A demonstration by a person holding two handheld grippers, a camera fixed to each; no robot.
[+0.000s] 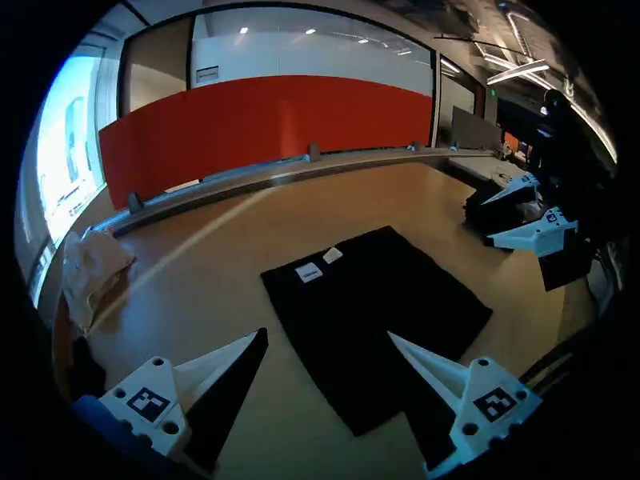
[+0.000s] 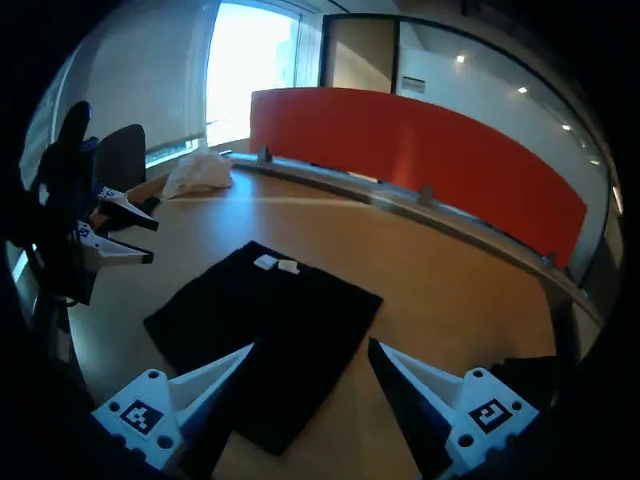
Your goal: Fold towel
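Observation:
A black towel [image 1: 376, 320] lies flat on the wooden table [image 1: 208, 296], with two small white labels [image 1: 309, 272] near its far corner. In the left gripper view my left gripper [image 1: 326, 334] hangs open over the towel's near edge, nothing between its fingers. My right gripper [image 1: 490, 218] shows at the far right, beyond the towel, its fingers apart. In the right gripper view the towel [image 2: 272, 320] spreads ahead, and my right gripper [image 2: 312, 344] stands open above its near side. The left gripper [image 2: 154, 243] sits open at the far left.
A pale bag [image 1: 92, 268] rests at the table's left end, also seen as a bag [image 2: 196, 172] near the window. A red partition [image 1: 272, 128] with a grey rail runs along the table's far side. A dark chair [image 2: 120, 160] stands behind the left gripper.

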